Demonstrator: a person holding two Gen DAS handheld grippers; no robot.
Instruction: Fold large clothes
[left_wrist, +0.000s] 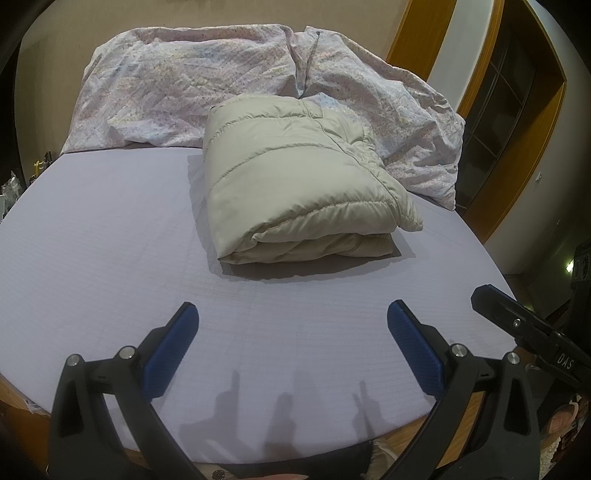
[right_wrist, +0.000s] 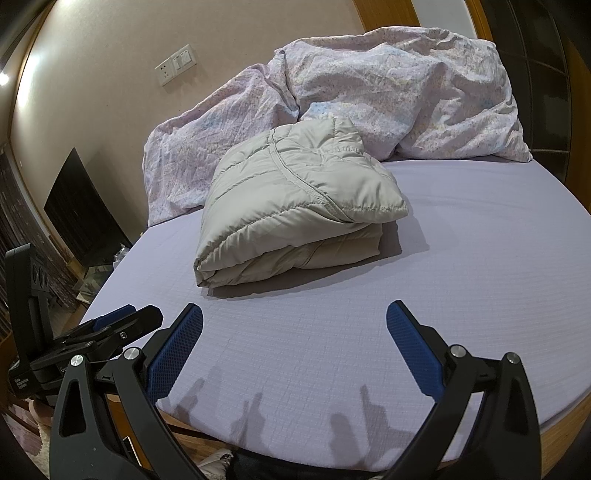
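Left wrist view: the left gripper (left_wrist: 291, 314) hovers over a lavender bed sheet (left_wrist: 110, 240), jaws spread wide, holding nothing. A folded beige puffer jacket (left_wrist: 295, 177) lies ahead at mid-bed, with a rumpled floral duvet (left_wrist: 184, 85) behind it.

Right wrist view: the right gripper (right_wrist: 294, 315) is likewise wide open and empty. The jacket (right_wrist: 295, 192) lies apart from both grippers; nothing lies between.
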